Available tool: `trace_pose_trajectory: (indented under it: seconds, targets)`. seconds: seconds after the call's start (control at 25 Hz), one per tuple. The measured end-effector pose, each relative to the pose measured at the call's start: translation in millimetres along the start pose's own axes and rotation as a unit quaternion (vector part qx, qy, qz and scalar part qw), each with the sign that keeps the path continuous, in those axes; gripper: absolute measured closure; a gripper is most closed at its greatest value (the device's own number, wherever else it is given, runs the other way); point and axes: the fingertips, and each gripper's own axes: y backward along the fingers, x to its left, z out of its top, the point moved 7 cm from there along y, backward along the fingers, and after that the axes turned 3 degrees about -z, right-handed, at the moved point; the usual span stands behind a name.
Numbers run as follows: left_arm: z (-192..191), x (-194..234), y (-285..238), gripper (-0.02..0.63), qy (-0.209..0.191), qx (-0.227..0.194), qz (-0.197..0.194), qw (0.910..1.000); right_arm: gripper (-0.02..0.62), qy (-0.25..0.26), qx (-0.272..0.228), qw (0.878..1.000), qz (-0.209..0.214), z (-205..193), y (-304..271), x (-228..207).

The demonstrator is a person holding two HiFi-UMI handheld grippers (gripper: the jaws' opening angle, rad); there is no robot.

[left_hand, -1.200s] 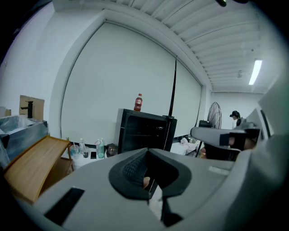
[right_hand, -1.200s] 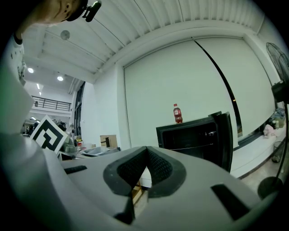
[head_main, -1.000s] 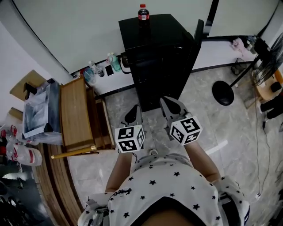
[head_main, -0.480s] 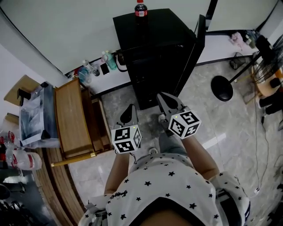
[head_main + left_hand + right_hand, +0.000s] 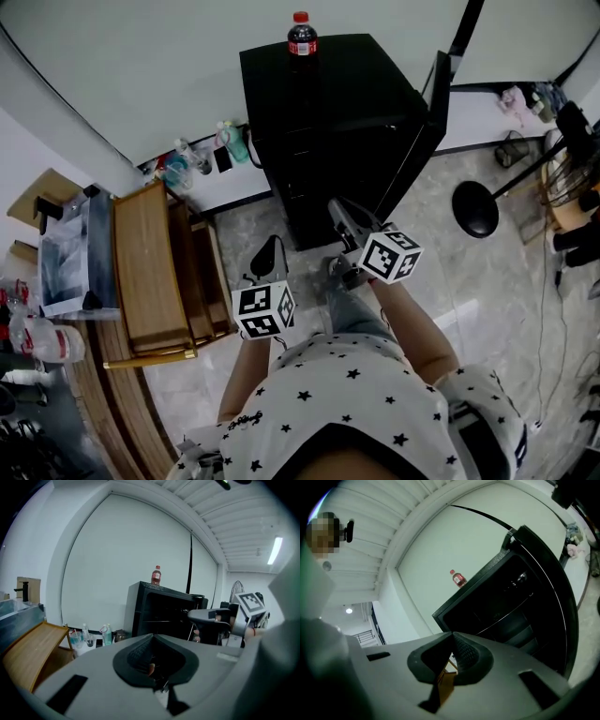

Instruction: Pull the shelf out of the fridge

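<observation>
The black fridge (image 5: 328, 122) stands against the white wall with its door (image 5: 431, 122) swung open to the right and a cola bottle (image 5: 302, 36) on top. Its dark inside shows wire shelves (image 5: 164, 620), also seen in the right gripper view as shelves (image 5: 506, 616). My right gripper (image 5: 339, 214) is shut and empty, its tip just in front of the fridge's lower opening. My left gripper (image 5: 268, 251) hangs shut and empty, further back and left of the fridge. Both point at the fridge, as the left gripper (image 5: 152, 637) and right gripper (image 5: 452, 634) views show.
A wooden folding rack (image 5: 141, 262) stands left of the fridge, with a clear plastic box (image 5: 66, 248) beyond it. Bottles and cups (image 5: 192, 157) line the wall's ledge. A fan's round base (image 5: 475, 208) and cables lie on the marble floor at the right.
The right gripper has moved forward, closer to the fridge's opening. The left gripper has dropped back and slightly left. Both stayed shut.
</observation>
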Motion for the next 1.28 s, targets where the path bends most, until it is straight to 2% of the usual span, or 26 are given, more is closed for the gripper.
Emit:
trace_pose_trajectory:
  seconds: [0.24,0.4,0.84,1.08,1.28]
  targets:
    - [3.0,4.2,-30.4,0.594,0.004,0.000,0.001,1.0000,0.603,-0.088,-0.013,0.996,-0.001,5.3,-33.1,-51.2]
    - [4.2,7.2,-47.5,0.594,0.003,0.001,0.001,1.0000,0.603,-0.149,-0.022,0.989,0.002,5.8,-57.4,-82.9]
    - [-2.6,14.8,-75.2,0.594,0.009,0.016,0.020,0.9996,0.600,-0.253,-0.045,0.966,-0.012,1.5,-108.4,-147.4]
    - [-1.5,18.1,-82.4,0.594,0.011,0.015,0.027,0.9994,0.494,-0.299,-0.064,0.952,0.008,-2.2,-130.0,-165.9]
    - [-2.6,19.4,-84.0,0.594,0.009,0.021,0.030,0.9993,0.485,-0.333,-0.083,0.939,0.009,-2.0,-144.0,-178.9]
